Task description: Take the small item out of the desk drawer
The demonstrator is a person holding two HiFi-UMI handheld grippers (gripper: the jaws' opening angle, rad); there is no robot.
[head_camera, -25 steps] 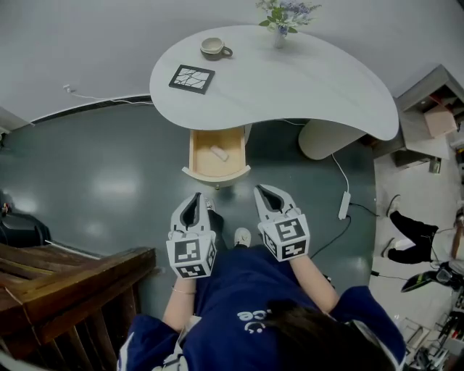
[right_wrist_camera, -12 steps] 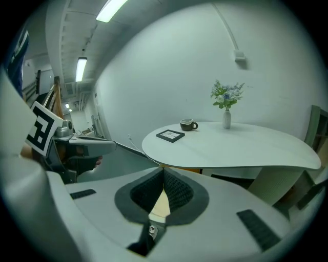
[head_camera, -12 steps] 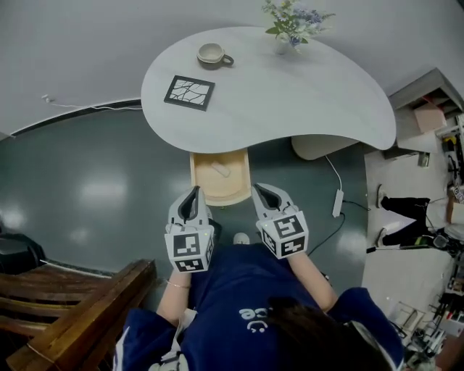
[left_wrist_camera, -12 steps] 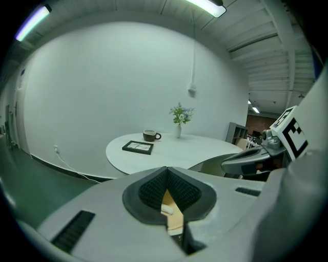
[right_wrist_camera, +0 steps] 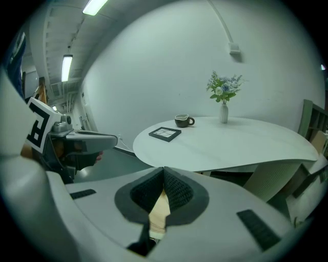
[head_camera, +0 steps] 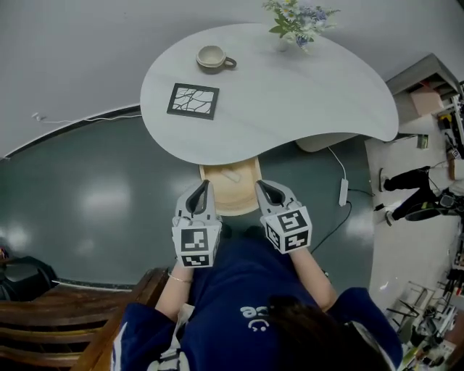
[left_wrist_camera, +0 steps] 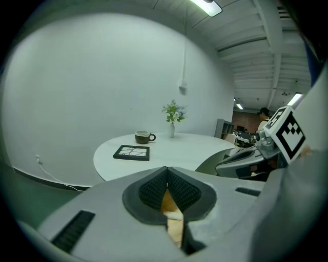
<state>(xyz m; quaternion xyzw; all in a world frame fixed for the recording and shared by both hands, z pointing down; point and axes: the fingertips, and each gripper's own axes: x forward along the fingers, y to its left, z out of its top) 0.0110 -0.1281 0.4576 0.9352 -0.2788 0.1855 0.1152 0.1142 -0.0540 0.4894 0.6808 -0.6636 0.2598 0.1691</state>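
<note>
The wooden desk drawer (head_camera: 230, 194) stands pulled out from under the white curved desk (head_camera: 290, 94). A small white item (head_camera: 232, 175) lies inside it near the back. My left gripper (head_camera: 204, 185) hovers at the drawer's left front corner, its jaws shut with nothing between them. My right gripper (head_camera: 259, 185) hovers at the right front corner, also shut and holding nothing. In the left gripper view the small white item (left_wrist_camera: 175, 215) and the drawer's wood show below the closed left gripper (left_wrist_camera: 166, 170). In the right gripper view, drawer wood (right_wrist_camera: 159, 211) shows below the closed right gripper (right_wrist_camera: 164, 173).
On the desk sit a cup (head_camera: 212, 56), a dark square coaster (head_camera: 193, 101) and a vase of flowers (head_camera: 297, 18). Wooden furniture (head_camera: 72, 340) stands at lower left. A cable with a power strip (head_camera: 344, 192) lies on the floor at right, near a person's legs (head_camera: 409, 192).
I have moved closer to the desk. Both grippers now flank the drawer's front instead of hanging short of it. Their jaws stayed shut.
</note>
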